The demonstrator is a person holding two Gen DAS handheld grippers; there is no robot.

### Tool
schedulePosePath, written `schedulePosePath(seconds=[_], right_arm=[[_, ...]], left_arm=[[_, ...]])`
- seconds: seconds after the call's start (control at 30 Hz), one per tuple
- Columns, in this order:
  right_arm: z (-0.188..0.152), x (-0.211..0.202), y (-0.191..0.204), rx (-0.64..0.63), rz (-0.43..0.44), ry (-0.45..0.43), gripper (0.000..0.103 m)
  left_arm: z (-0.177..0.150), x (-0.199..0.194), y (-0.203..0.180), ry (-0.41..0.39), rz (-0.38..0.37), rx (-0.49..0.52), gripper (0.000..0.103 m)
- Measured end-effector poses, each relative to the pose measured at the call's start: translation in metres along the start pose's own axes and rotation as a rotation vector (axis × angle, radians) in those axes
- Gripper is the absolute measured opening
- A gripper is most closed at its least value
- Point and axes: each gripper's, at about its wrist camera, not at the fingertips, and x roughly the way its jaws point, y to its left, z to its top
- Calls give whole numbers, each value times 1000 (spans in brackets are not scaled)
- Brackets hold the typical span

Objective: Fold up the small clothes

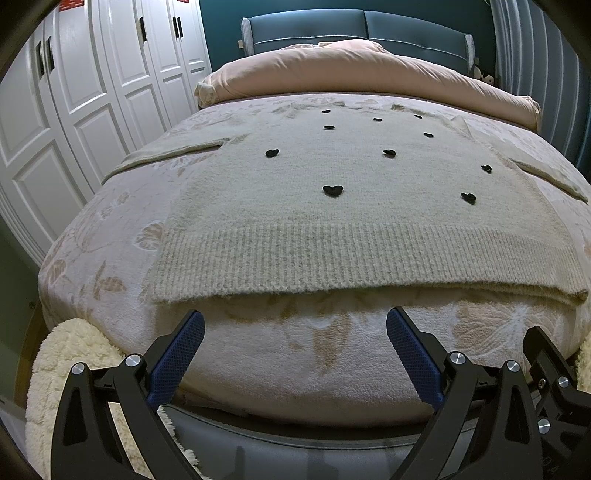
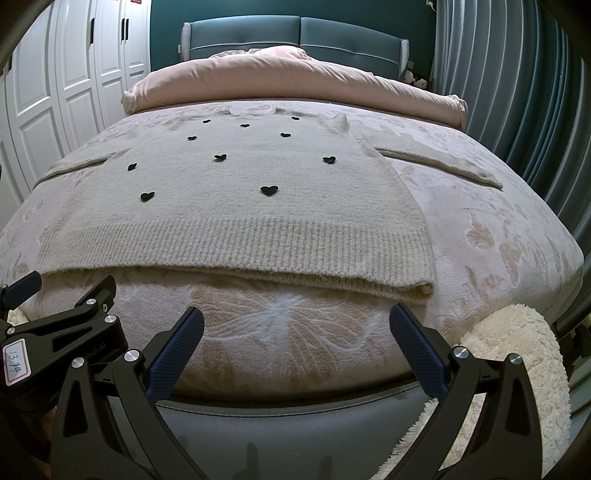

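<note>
Left tool: released, blue-padded fingers spread wide, nothing between them. It hangs off the foot of the bed, just short of the sweater's hem, without contact. Right tool: likewise released and empty, fingers wide apart, also short of the hem. In the right wrist view the left tool's black frame shows at the lower left, bearing a white label with handwritten digits.

A cream fleecy fabric lies bunched at the foot of the bed, beside the right tool; a similar piece shows at lower left in the left wrist view.

The bed is covered by a pale pink spread with a leaf pattern.

The sweater, a beige knit with small black hearts, lies flat and face up on the spread, ribbed hem nearest the tools, neck toward the headboard. The hem's upper layer sits slightly apart from the lower layer at the near edge. Both sleeves are extended outward to the sides, resting on the spread.

Beyond the sweater, a pink duvet lies heaped across the bed. Behind it stands a blue padded headboard. White panelled wardrobe doors line the left side; a grey curtain hangs at the right.
</note>
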Motion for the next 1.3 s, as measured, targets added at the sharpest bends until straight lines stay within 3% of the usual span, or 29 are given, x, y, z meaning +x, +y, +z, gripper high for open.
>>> schedulePosePath(seconds=[1.1, 1.3], right_arm=[[0, 0, 0, -1, -1, 1, 98], [2, 4, -6, 47, 12, 14, 98]], left_arm=[[1, 1, 0, 3, 2, 1, 97], [1, 2, 1, 14, 2, -16, 97]])
